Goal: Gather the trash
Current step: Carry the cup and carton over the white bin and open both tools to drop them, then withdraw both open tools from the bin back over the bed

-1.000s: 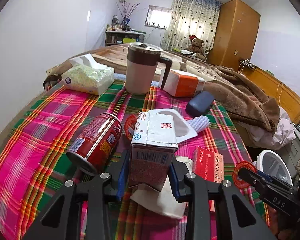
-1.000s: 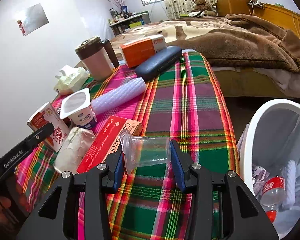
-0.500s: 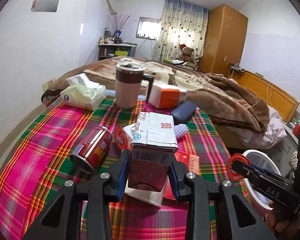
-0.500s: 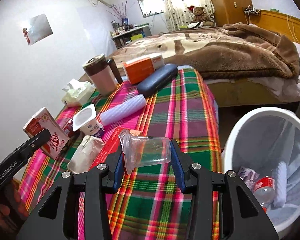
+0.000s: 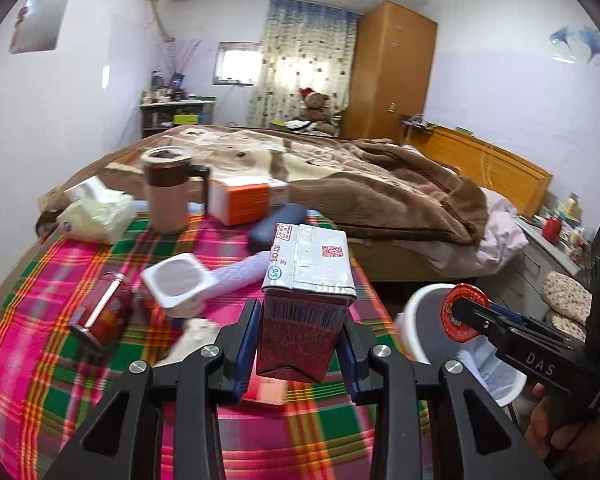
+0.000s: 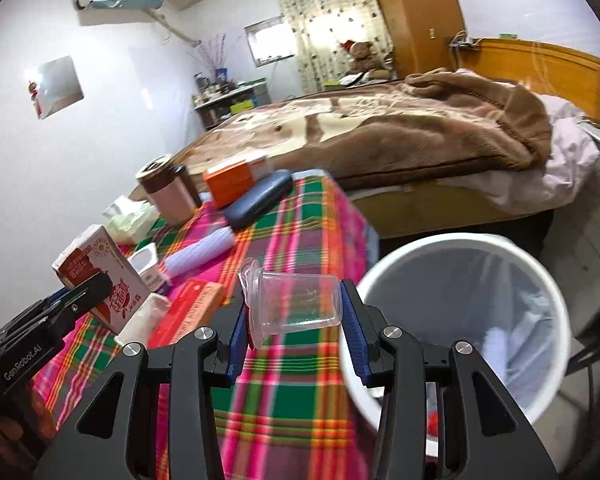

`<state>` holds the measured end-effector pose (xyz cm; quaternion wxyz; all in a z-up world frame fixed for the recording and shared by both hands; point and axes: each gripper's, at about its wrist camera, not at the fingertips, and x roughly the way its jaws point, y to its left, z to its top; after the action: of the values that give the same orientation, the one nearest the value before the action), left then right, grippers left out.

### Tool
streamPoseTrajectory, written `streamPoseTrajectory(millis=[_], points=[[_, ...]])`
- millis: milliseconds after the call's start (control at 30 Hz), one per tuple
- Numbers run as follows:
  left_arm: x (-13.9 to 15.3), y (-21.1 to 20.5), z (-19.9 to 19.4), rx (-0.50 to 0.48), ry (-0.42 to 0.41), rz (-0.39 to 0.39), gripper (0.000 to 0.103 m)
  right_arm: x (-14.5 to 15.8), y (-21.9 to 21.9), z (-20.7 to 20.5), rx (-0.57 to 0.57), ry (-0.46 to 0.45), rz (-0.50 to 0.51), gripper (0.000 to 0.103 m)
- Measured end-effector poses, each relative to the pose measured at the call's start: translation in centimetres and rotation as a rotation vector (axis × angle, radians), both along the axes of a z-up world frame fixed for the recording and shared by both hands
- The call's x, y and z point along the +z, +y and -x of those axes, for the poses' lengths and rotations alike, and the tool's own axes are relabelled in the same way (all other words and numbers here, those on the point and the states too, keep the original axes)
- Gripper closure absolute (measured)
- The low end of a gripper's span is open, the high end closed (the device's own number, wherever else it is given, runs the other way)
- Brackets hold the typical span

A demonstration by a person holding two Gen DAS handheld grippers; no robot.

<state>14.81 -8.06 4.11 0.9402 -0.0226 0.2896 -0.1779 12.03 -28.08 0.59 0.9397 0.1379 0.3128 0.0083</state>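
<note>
My left gripper [image 5: 300, 344] is shut on a red and white drink carton [image 5: 306, 296], held up above the plaid table [image 5: 40, 344]. The same carton [image 6: 100, 276] shows at the left of the right wrist view. My right gripper [image 6: 296, 332] is shut on a clear plastic cup [image 6: 292, 302] lying sideways between the blue pads, beside the rim of the white trash bin [image 6: 540, 280]. The bin [image 5: 424, 304] holds a liner and some rubbish. On the table lie a red can [image 5: 104, 314] on its side, a yogurt cup [image 5: 178, 284] and a crumpled tissue [image 6: 144, 318].
A brown mug [image 5: 168, 192], tissue pack [image 5: 96, 214], orange box [image 5: 244, 200], dark case [image 6: 258, 200], lilac ribbed roll [image 6: 200, 250] and red flat box [image 6: 188, 312] sit on the table. A bed with a brown blanket [image 6: 420, 136] lies behind. A person's hand [image 5: 556, 428] holds the right gripper.
Both grippers have risen and swung right with their loads. The carton has come off the table, and the cup now sits beside the bin, which fills more of the right wrist view.
</note>
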Motion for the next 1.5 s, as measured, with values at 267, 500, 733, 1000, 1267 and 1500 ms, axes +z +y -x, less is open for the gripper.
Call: streamPoseTrajectory(millis=[267, 500, 733, 1000, 1267, 1500], points=[[0.2, -5.1, 0.7, -0.109, -0.003, 0.0, 0.067, 0.2, -3.6, 1.1, -0.085, -0.008, 0.041, 0.06], [-0.9, -10.4, 1.0, -0.226, 0.024, -0.014, 0.067, -0.4, -6.5, 1.7, -0.145, 0.016, 0.077, 0.06], [-2.3, -14.4, 1.1, -0.309, 0.055, -0.027, 0.067, -2.0, -9.3, 2.0, -0.17, 0.074, 0.077, 0.06], [-4.8, -17.7, 0.8, -0.363, 0.113, -0.068, 0.067, -4.2, -11.5, 1.6, -0.174, 0.158, 0.075, 0.06], [-5.5, -18.7, 0.3, -0.368, 0.129, -0.081, 0.067, -5.5, -12.6, 1.1, -0.178, 0.213, 0.049, 0.059], [-5.4, -17.9, -0.1, -0.343, 0.134, -0.061, 0.051, -5.6, -12.7, 1.1, -0.176, 0.219, 0.039, 0.04]])
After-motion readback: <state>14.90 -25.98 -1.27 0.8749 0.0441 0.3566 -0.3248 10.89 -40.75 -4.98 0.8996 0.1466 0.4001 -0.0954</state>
